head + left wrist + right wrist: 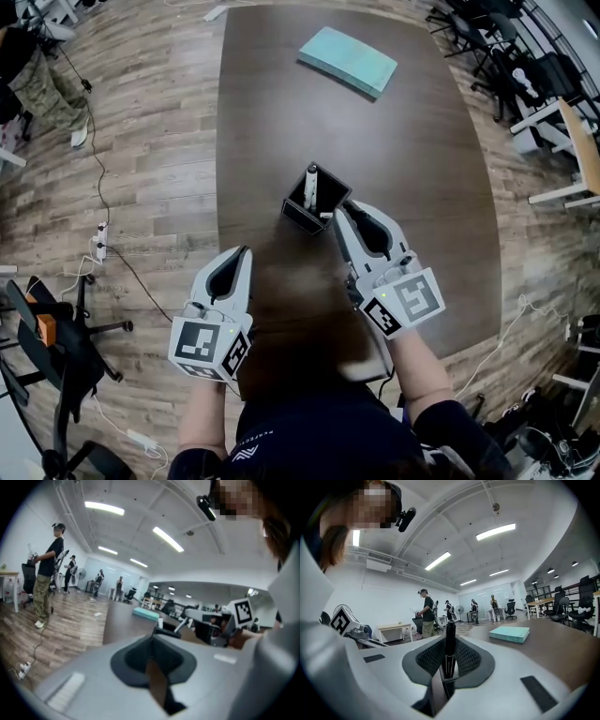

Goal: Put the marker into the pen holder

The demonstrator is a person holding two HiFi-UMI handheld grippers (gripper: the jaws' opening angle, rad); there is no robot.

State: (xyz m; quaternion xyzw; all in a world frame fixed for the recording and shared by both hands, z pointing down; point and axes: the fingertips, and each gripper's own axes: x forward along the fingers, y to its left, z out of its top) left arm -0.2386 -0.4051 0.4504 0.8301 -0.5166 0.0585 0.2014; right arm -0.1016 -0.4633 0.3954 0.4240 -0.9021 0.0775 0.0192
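On the brown bench (pixel 281 112) the pen holder (pixel 300 216) sits just beside the right gripper (pixel 339 216) — its fingers pinch a black marker (pixel 449 637) upright so it can drop in — while the fingers of the left gripper (pixel 244 255) are pressed together, empty.

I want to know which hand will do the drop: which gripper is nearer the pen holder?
Right. The right gripper, shut on a black marker, has its tips just beside the pen holder, at its right corner. The left gripper is lower left of it, clearly apart.
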